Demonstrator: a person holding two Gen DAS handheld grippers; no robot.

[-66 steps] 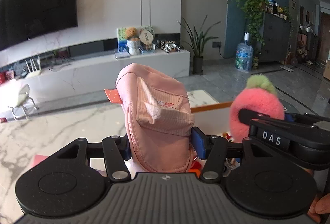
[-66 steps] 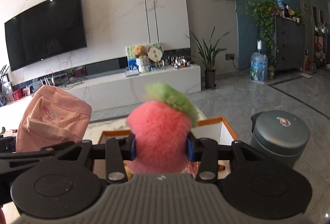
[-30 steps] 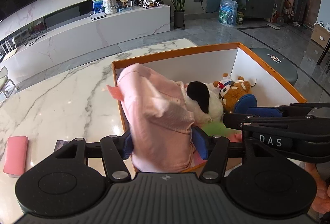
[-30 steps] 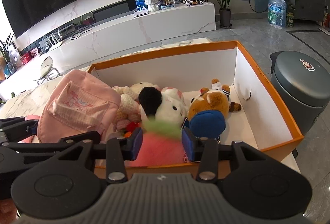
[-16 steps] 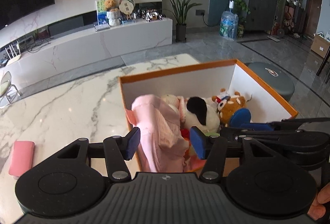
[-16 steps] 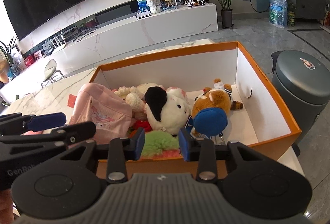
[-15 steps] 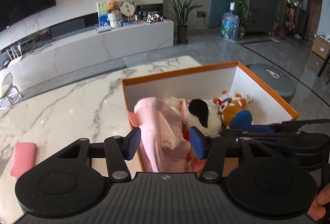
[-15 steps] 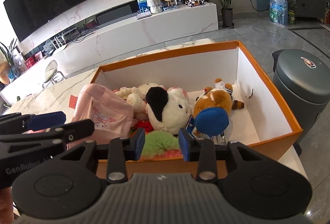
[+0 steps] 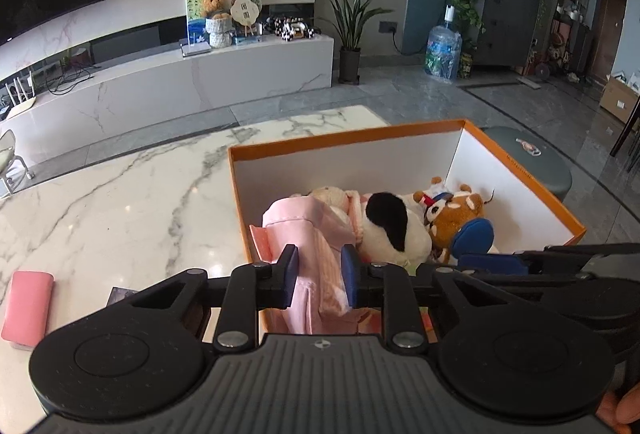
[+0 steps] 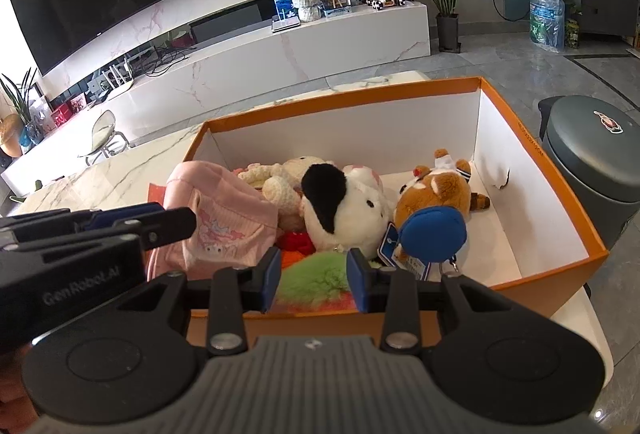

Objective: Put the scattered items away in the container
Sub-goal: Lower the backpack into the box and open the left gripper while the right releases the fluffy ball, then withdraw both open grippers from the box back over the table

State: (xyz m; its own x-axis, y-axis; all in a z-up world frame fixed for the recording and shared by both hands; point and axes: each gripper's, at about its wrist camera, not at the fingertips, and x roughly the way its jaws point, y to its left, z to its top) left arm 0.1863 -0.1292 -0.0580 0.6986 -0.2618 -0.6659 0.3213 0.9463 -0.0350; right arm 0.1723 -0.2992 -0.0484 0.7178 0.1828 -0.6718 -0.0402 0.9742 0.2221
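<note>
The white marble table (image 9: 120,202) fills the left half of the left view and is nearly bare. The orange box (image 9: 344,138) stands on it to the right of centre and holds most of the clutter. The pink hat (image 9: 304,230) slumps against the box's near-left wall, its lower edge hanging at the rim. Beside it lie a black-and-white plush (image 9: 392,230), a brown plush (image 9: 456,214), a cream plush (image 10: 280,178) and a blue round pouch (image 9: 474,238). A fluffy pink strawberry with a green top (image 10: 312,290) sits just inside the near wall.

The left gripper (image 9: 320,276) hovers at the hat with its fingers drawn close together. Pink cloth shows in the slit, but I judge it lies behind them, not pinched. The right gripper (image 10: 314,276) has just been narrowing; its fingers stand a little apart, and the strawberry shows between them, apparently loose in the box.

So these two items look delivered. A pink case (image 9: 26,308) at the lower left and a small dark flat thing (image 9: 120,298) near it remain on the table
</note>
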